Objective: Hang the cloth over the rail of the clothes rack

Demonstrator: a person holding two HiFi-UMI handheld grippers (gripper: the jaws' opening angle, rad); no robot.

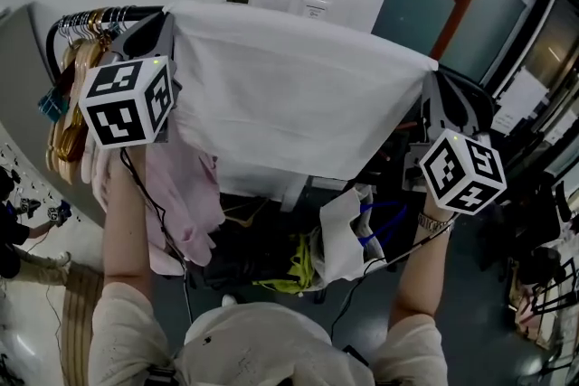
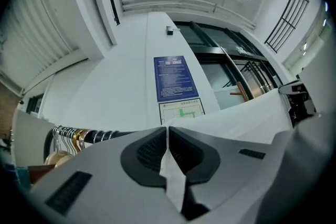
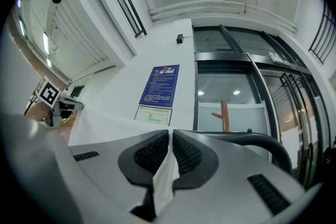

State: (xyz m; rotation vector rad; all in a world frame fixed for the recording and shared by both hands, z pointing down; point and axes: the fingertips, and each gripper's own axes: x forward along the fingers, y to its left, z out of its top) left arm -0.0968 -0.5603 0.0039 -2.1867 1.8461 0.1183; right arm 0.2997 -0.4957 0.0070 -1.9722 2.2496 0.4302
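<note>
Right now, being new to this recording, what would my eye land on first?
A white cloth stretched wide across the middle of the head view, each top corner pinched in shut jaws: left gripper and right gripper. At upper left, wooden hangers crowd the dark rail.

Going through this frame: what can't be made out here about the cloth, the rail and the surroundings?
- The rail: head view, the white cloth covers it. Only its end by the hangers shows, so whether the cloth rests on it is unclear.
- The cloth's back face: head view, hidden behind its own front.
- The blue notice print: both gripper views, too small.
</note>
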